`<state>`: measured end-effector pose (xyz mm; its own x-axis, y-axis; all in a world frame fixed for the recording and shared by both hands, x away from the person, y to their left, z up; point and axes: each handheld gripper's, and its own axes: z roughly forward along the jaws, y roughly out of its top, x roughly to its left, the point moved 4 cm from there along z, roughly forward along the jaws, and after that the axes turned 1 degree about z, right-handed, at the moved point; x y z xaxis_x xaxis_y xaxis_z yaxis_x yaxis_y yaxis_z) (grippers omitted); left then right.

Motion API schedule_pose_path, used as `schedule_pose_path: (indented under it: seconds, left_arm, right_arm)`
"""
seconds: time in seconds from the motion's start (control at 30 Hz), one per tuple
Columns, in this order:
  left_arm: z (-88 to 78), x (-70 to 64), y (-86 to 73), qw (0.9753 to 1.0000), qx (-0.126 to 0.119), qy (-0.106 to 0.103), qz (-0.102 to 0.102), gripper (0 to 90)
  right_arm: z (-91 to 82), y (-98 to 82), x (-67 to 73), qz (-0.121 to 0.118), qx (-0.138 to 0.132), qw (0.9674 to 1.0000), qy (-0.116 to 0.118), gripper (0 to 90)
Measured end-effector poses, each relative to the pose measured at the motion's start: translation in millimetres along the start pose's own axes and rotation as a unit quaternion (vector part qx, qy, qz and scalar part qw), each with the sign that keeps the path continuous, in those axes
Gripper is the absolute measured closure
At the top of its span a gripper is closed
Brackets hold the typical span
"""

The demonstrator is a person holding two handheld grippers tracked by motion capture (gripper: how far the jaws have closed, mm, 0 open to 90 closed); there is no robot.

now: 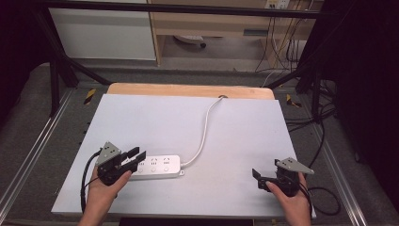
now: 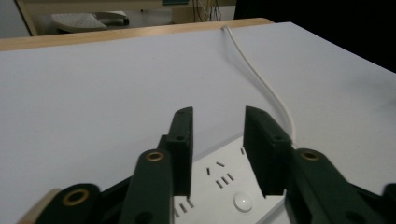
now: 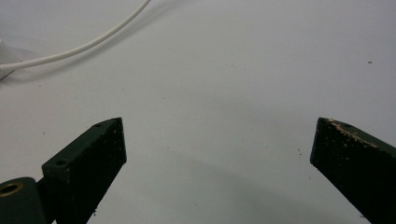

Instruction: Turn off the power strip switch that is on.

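Two matte black grippers work over a smooth, pale grey desk (image 1: 226, 141) with a wooden far edge. A glossy white rectangular power strip (image 1: 157, 165) lies flat at its near left, its thin round cord (image 1: 203, 134) curving away. The left gripper (image 1: 136, 155) straddles the strip's end, jaws narrowly apart, not visibly pressing. The right gripper (image 1: 256, 178) hovers well apart, its dusty jaws spread wide.

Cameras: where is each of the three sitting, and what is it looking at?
High view: above the person's side, looking forward and down on the table; both forearms and hands, left tongs, right tongs.
Left gripper view: rides the left tongs, looking along the jaws over the power strip.
Right gripper view: rides the right tongs, looking past wide-apart jaws at bare table.
Shared: the white cable, seen in all three.
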<state>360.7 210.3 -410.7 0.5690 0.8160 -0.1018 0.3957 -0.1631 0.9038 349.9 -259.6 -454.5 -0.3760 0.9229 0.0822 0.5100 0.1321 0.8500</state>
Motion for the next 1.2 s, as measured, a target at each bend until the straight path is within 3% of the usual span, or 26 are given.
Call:
schedule_pose_path:
  seconds: [0.17, 0.23, 0.47, 0.67, 0.83, 1.2]
  left_arm:
    - [2.6, -0.1, -9.9, 0.9998, 0.014, -0.012, 0.001, 81.5]
    - [6.5, 0.4, -12.9, 0.9995, 0.02, -0.021, -0.008, 84.0]
    - [13.9, -4.7, -20.0, 0.9984, 0.04, -0.039, -0.002, 90.0]
    - [18.6, -5.5, -23.2, 0.9978, 0.05, -0.044, 0.0, 90.0]
    - [20.9, -3.5, -26.1, 0.9972, 0.056, -0.049, -0.011, 90.0]
    - [27.6, -8.9, -32.3, 0.9953, 0.08, -0.054, 0.002, 90.0]
  right_arm:
    - [1.0, -1.5, -0.2, 0.0, 0.009, 1.0, -0.001, 4.0]
    - [1.8, -1.3, -0.2, -0.003, 0.009, 1.0, -0.001, 4.1]
    - [1.8, -1.8, 0.7, -0.005, 0.012, 0.9999, -0.001, 4.4]
    - [1.6, -2.0, -1.1, -0.003, 0.013, 0.9999, -0.002, 4.7]
    - [1.7, -2.2, -0.6, 0.0, 0.016, 0.9999, -0.001, 4.7]
    - [2.1, -2.6, -0.8, -0.001, 0.019, 0.9998, -0.003, 4.6]
